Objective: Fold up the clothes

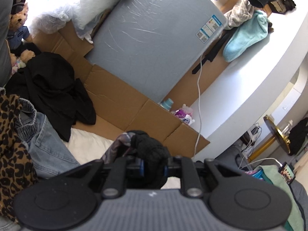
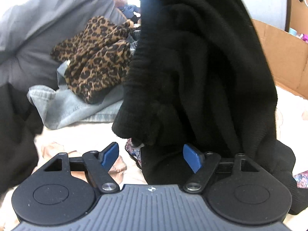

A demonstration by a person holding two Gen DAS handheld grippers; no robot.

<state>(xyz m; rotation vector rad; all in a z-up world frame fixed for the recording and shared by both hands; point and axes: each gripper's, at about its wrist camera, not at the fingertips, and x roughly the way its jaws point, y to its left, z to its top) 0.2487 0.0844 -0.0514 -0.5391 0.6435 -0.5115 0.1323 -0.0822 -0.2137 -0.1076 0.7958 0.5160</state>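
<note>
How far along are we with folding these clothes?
Early. Nothing looks folded yet. In hand: the left gripper is clamped on a black knit garment, which hangs bunched in front of the open right gripper. Left: the leopard-print piece, jeans and another black garment lie crumpled.

A lived-in bedroom, mid-tidy. Ahead of the left jaws a plastic-wrapped grey mattress (image 1: 154,38) leans on flattened cardboard (image 1: 119,104), pillows (image 1: 92,2) piled beyond it and a teddy bear (image 1: 18,32) far off to their left. Ahead-left of the right jaws, a leopard-print garment (image 2: 96,57) lies heaped on jeans (image 2: 77,107) over pale bedding (image 2: 80,134).
</note>
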